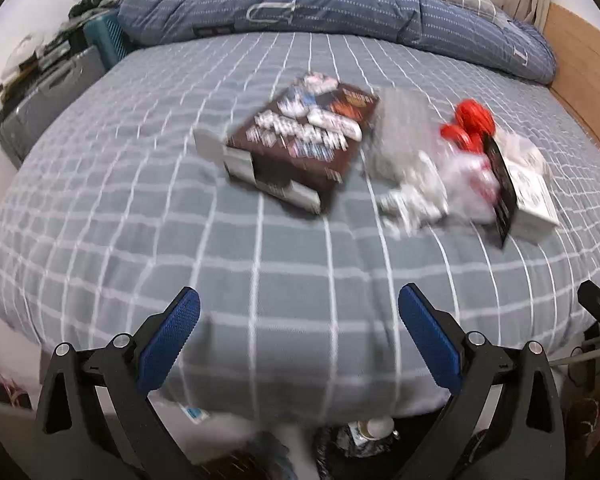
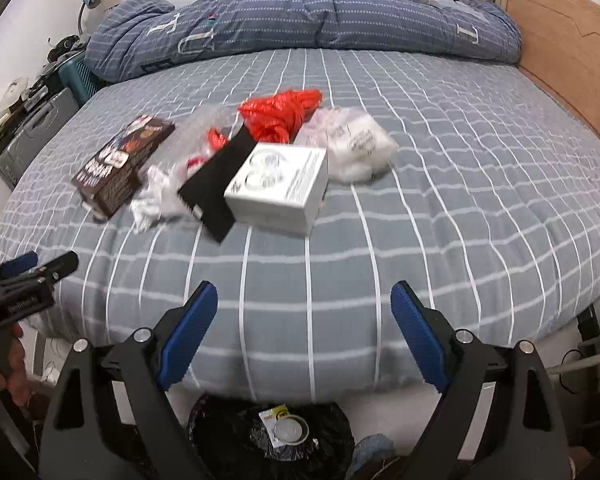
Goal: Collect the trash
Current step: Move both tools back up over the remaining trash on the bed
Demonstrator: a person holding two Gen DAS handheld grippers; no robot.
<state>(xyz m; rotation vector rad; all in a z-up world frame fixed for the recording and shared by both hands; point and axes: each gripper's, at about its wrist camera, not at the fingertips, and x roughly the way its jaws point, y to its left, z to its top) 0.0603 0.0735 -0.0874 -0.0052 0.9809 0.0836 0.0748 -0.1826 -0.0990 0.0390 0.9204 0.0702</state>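
Trash lies on the grey checked bed [image 2: 420, 240]: a brown printed box [image 1: 304, 140] [image 2: 120, 164], crumpled clear and white wrappers [image 1: 412, 176] [image 2: 160, 192], a red plastic bag [image 1: 470, 124] [image 2: 280, 114], a black flat piece [image 2: 216, 184], a white box [image 2: 278, 186] [image 1: 534, 196] and a white plastic bag [image 2: 360, 152]. My left gripper [image 1: 298, 332] is open and empty over the bed's near edge; it also shows in the right wrist view [image 2: 44, 266]. My right gripper [image 2: 304, 320] is open and empty, short of the white box.
A bin lined with a black bag [image 2: 272, 436] stands on the floor below the bed edge, with some trash inside. A blue quilt [image 2: 300, 24] lies at the bed's far end. Cases and clutter [image 2: 40, 120] stand at the left, a wooden board [image 2: 572, 52] on the right.
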